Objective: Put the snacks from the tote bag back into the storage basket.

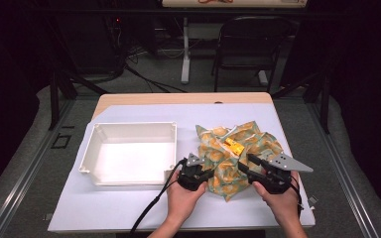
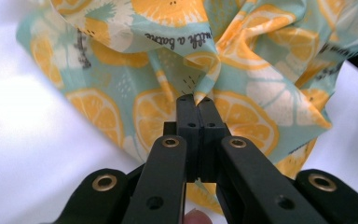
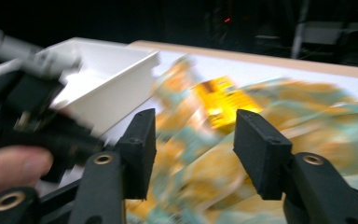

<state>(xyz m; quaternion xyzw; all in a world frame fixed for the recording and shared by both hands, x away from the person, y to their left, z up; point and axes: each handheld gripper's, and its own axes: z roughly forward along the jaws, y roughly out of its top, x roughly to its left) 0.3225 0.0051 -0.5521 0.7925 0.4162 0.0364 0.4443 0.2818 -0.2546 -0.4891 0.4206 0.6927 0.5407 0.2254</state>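
Here, on the white-covered table [image 1: 129, 208], lay a crumpled cloth printed with orange slices on pale green [image 1: 238, 158], right of centre and just right of an empty white rectangular plastic tray [image 1: 129, 156]. Bore a small yellow patch [image 1: 234, 145] on its top folds. Left gripper [image 1: 204, 174], black and hand-held, at the cloth's near-left edge: pressed fully together, pinching a raised fold of the fabric [image 2: 200, 91] between the pad tips [image 2: 186, 112]. Right gripper [image 1: 245, 167] at the cloth's near-right edge: held about half open, hovering over the fabric with nothing clamped between the pads [image 3: 261, 154]; blurred in its own view. Tray and cloth apart, or only barely touching; could not tell which.
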